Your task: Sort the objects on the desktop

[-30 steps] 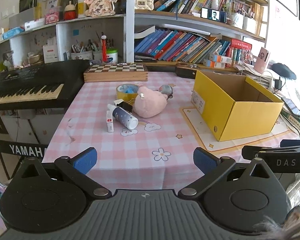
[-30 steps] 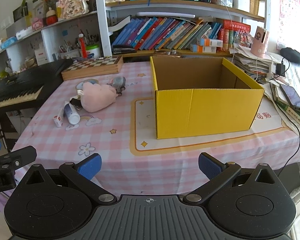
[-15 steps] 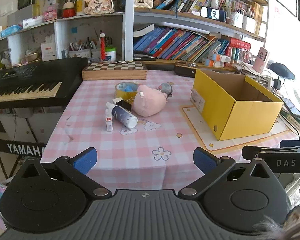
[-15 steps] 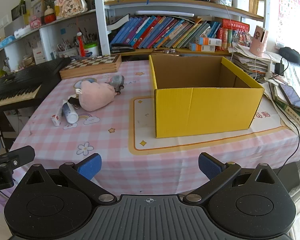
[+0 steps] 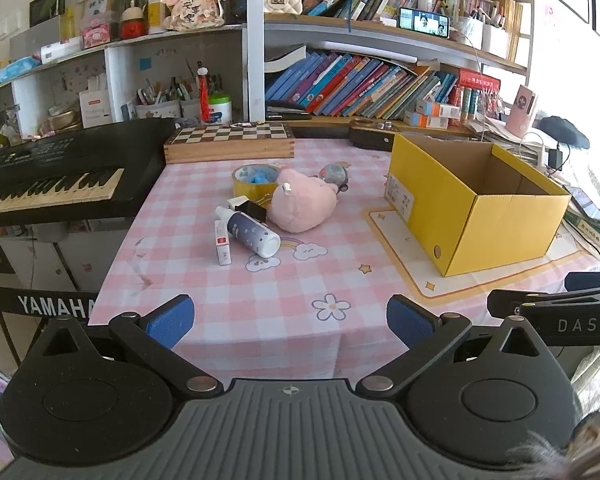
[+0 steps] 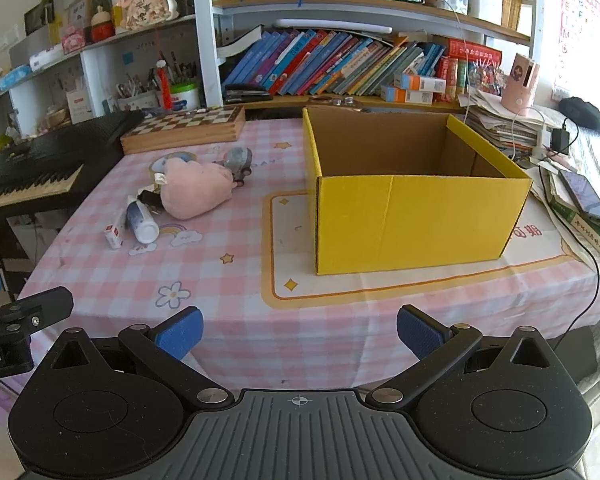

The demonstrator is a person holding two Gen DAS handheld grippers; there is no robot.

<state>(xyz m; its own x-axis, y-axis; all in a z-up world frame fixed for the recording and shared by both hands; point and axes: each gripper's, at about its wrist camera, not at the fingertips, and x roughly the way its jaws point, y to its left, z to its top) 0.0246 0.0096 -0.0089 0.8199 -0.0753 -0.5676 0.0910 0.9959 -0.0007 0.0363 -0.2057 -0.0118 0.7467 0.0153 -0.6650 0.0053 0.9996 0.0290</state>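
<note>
**A:** What do you see from your side?

**B:** Biggest first. The open yellow cardboard box (image 6: 416,216) stands on the right of the table with the pink checked cloth (image 5: 236,296), and as far as I see nothing is inside. I judge it is light but stiff, and it is where the things should go. Left of it, well apart, lies a small heap. The pink plush toy (image 5: 300,206) is soft and light; I would pinch it in the middle of the body, where it gives. Touching it on the far side is the yellow roll of tape (image 5: 255,179), a stiff ring, so I would take it by its wall. The dark blue spray bottle with white cap (image 5: 249,232) lies on its side; it is round and smooth, so it may roll or slip, and I would grip across the body. Just beside it is the small white and red carton (image 5: 222,240), very light.

**A:** And the claws?

**B:** The left gripper (image 5: 290,318) and the right gripper (image 6: 299,330) both have their fingers wide apart, holding nothing, at the near edge of the table.

**A:** Any writing?

**B:** "YAMAHA" on the black keyboard (image 5: 56,172) at left, and "DAS" on the other gripper's side. The box label is too small to read.
</note>
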